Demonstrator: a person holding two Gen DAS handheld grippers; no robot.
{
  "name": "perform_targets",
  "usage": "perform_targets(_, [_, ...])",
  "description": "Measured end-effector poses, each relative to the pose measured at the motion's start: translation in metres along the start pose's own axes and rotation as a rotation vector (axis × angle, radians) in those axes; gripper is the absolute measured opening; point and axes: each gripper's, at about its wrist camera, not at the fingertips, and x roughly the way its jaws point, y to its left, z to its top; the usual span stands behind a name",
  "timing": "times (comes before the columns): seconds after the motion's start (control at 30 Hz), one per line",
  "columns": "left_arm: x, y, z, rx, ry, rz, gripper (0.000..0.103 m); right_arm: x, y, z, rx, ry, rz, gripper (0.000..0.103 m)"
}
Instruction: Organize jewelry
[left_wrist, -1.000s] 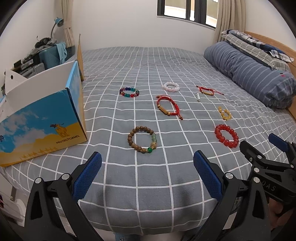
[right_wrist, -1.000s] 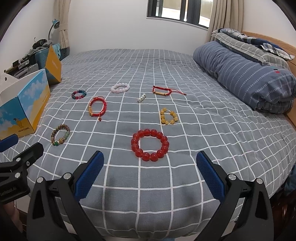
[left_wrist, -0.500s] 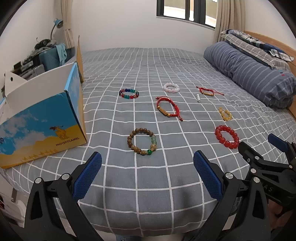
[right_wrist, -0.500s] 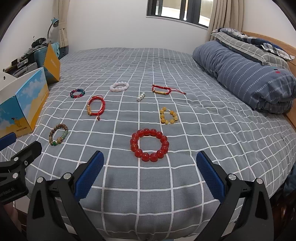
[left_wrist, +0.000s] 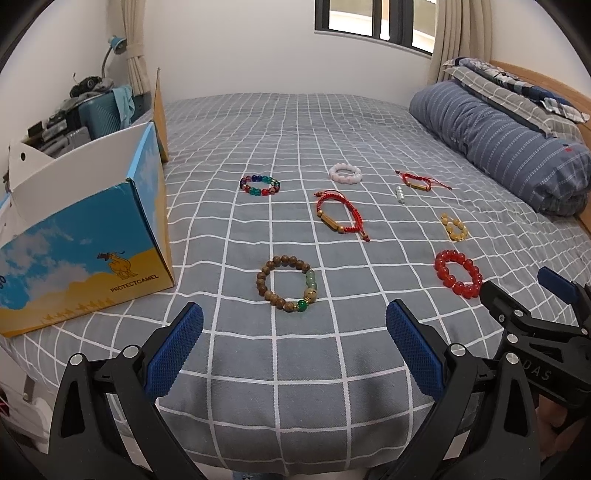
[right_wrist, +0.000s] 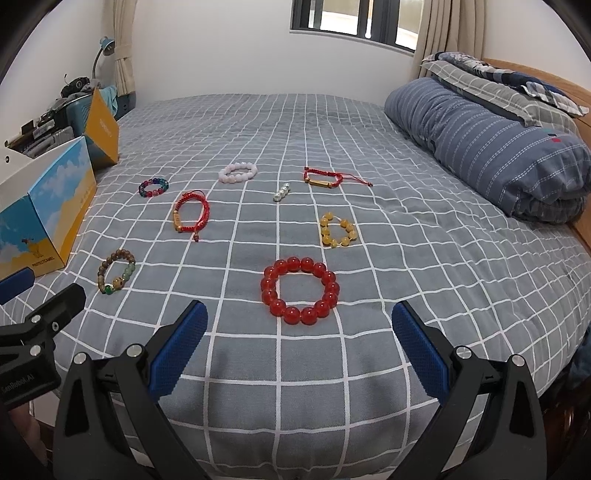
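Facing bracelets beside an open blue-and-yellow cardboard box (left_wrist: 85, 236)
We are holding the left gripper (left_wrist: 293, 345) and right gripper (right_wrist: 299, 341) wide open, empty; the box's inside is hidden

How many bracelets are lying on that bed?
7, plus a small silver bead piece: red beads nearest, yellow behind, wooden by the box, two red cords, multicolour, pale pink farthest. None looks hidden.

Bracelets spread on the bed (right_wrist: 406, 258), large-bead bracelet (right_wrist: 300, 290) nearest, wooden-bead bracelet (right_wrist: 116, 271) to its left, beside the open box (right_wrist: 48, 221) at the left edge, cord bracelets (right_wrist: 191, 218) farther back, rolled duvet (right_wrist: 491, 147) far right.
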Motion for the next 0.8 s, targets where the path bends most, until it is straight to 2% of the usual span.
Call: perform_targets(0.8, [0.0076, -0.001, 0.0008, 0.012, 0.009, -0.003, 0.097, 0.0062, -0.0025, 0.0056, -0.002, -0.001, -0.001, 0.096])
